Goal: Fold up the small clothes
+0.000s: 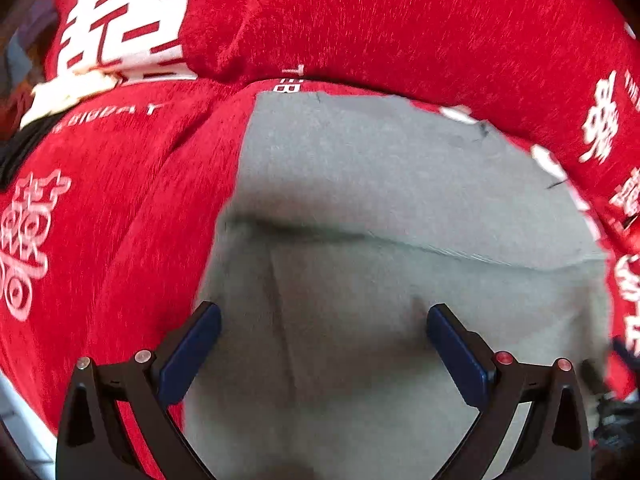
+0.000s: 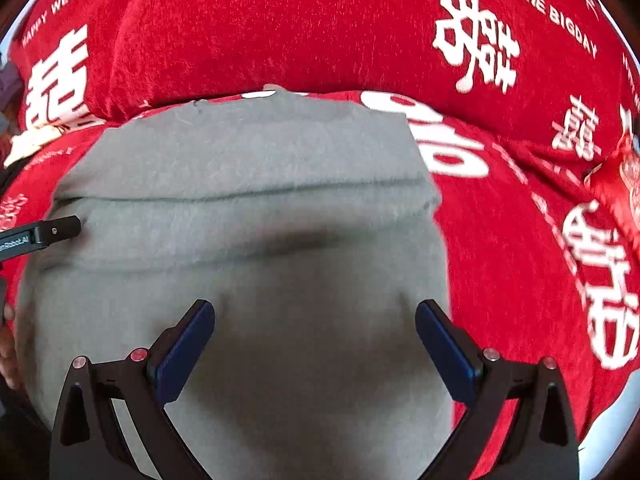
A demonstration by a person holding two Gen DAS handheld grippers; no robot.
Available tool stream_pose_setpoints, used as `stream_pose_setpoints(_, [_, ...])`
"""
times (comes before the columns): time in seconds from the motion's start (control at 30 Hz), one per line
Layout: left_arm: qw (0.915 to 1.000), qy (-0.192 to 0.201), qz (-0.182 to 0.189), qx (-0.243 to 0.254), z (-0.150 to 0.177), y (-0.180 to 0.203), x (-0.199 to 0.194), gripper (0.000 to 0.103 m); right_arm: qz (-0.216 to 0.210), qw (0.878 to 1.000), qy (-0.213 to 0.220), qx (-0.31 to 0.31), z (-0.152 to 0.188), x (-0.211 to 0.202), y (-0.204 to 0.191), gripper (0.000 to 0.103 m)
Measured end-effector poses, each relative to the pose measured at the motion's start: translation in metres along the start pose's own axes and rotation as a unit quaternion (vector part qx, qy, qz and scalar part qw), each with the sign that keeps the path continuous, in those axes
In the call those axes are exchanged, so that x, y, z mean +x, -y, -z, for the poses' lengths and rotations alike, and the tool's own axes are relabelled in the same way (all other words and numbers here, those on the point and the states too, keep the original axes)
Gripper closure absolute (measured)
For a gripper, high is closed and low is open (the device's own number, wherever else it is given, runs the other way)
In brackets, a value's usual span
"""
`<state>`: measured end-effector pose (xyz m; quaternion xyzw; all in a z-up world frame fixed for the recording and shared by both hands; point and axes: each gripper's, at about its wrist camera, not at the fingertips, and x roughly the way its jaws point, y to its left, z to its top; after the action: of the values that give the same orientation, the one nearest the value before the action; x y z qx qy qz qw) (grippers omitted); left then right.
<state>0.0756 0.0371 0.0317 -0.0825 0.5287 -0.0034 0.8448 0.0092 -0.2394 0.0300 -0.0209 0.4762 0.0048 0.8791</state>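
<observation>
A grey garment lies flat on a red cloth, with one layer folded over so a fold edge runs across it. My left gripper is open and empty just above its near left part. In the right wrist view the same grey garment fills the middle. My right gripper is open and empty above its near right part. A finger of the left gripper shows at the left edge, at the garment's left side.
The red cloth with white characters and lettering covers the whole surface; it also shows in the right wrist view. A red cushion with the same print rises right behind the garment. A white edge shows at the lower left.
</observation>
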Motion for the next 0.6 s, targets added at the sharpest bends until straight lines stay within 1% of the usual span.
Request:
stream_pose_setpoints(0.03, [0.9999, 0.002, 0.012, -0.008, 0.008, 0.002, -0.004, 0.0, -0.005, 1.0, -0.001, -0.004, 0.005, 0.0, -0.004, 0.002])
stream_pose_setpoints(0.07, [0.9998, -0.005, 0.017, -0.006, 0.017, 0.007, -0.004, 0.0, -0.008, 1.0, -0.003, -0.013, 0.008, 0.003, -0.01, 0.002])
stream_pose_setpoints(0.1, [0.9999, -0.01, 0.009, 0.006, 0.022, 0.013, 0.0, 0.0, -0.01, 1.0, -0.01, -0.024, 0.013, 0.008, -0.016, 0.002])
stream_pose_setpoints(0.13, [0.9991, -0.005, -0.021, 0.036, 0.03, 0.021, 0.001, 0.0, -0.009, 0.999, -0.017, -0.037, 0.018, 0.013, -0.023, 0.002])
stream_pose_setpoints(0.17, [0.9956, 0.009, -0.054, 0.077, 0.043, 0.031, 0.0, 0.0, -0.002, 0.999, -0.001, -0.042, 0.022, 0.01, -0.026, 0.002])
stream_pose_setpoints(0.2, [0.9949, 0.024, -0.055, 0.08, 0.05, 0.032, -0.005, 0.0, 0.0, 0.999, 0.008, -0.048, 0.027, 0.006, -0.027, 0.002])
stream_pose_setpoints(0.27, [0.9971, 0.031, -0.042, 0.055, 0.067, 0.022, -0.013, 0.0, -0.012, 0.999, 0.004, -0.045, 0.035, 0.002, -0.024, 0.002])
stream_pose_setpoints(0.33, [0.9968, 0.04, -0.043, 0.056, 0.081, 0.017, -0.021, 0.0, -0.02, 0.998, 0.011, -0.055, 0.051, -0.006, -0.022, 0.002])
stream_pose_setpoints(0.43, [0.9969, 0.048, -0.038, 0.05, 0.102, 0.011, -0.03, 0.0, -0.021, 0.997, 0.027, -0.075, 0.072, -0.016, -0.025, 0.002])
stream_pose_setpoints(0.53, [0.9968, 0.052, -0.041, 0.045, 0.112, 0.009, -0.035, 0.0, -0.023, 0.995, 0.041, -0.082, 0.092, -0.025, -0.025, 0.001])
stream_pose_setpoints(0.6, [0.9968, 0.053, -0.042, 0.042, 0.118, 0.01, -0.037, 0.0, -0.025, 0.995, 0.043, -0.085, 0.1, -0.028, -0.027, 0.001])
